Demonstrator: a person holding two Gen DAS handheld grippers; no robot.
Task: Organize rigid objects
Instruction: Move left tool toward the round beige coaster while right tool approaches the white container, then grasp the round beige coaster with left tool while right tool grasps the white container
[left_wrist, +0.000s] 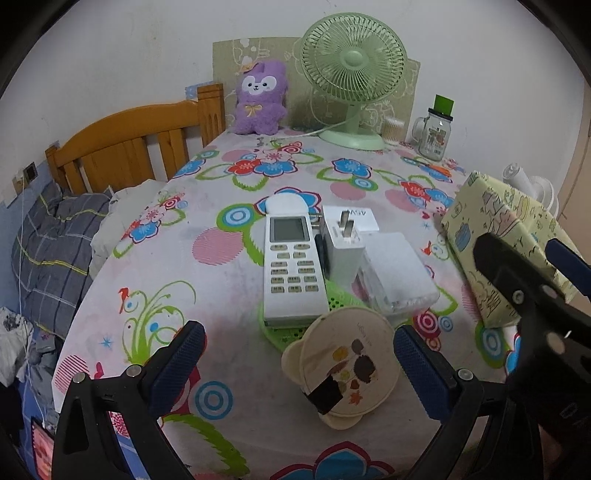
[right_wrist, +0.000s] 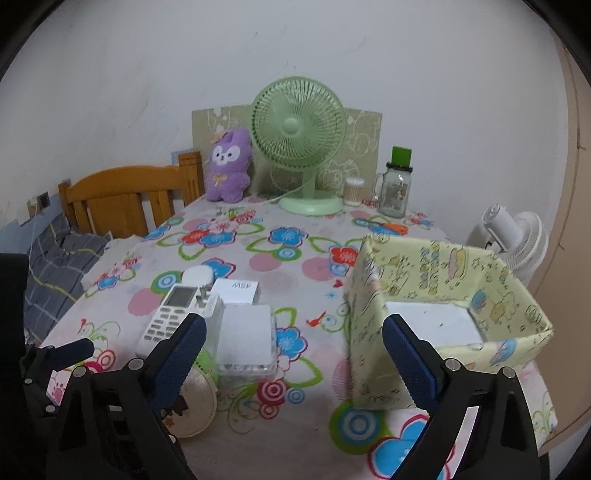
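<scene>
Left tool (left_wrist: 299, 363) spread wide, gripping nothing, straddling the round bear-shaped mirror (left_wrist: 341, 365) on the worktop (left_wrist: 221, 266). Just past it: remote (left_wrist: 291, 266), charger (left_wrist: 341, 247), clear box (left_wrist: 399, 275). Right tool (right_wrist: 291, 354) also released, its right finger at the yellow fabric bin (right_wrist: 443, 295).

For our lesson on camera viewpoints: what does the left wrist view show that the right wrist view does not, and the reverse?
Only the left wrist view shows the whole bear-shaped disc, with its black tape, and the right gripper from outside. Only the right wrist view shows inside the yellow box, down to its white floor, and the white fan in full. Both show the remote, charger, green fan and purple plush.
</scene>
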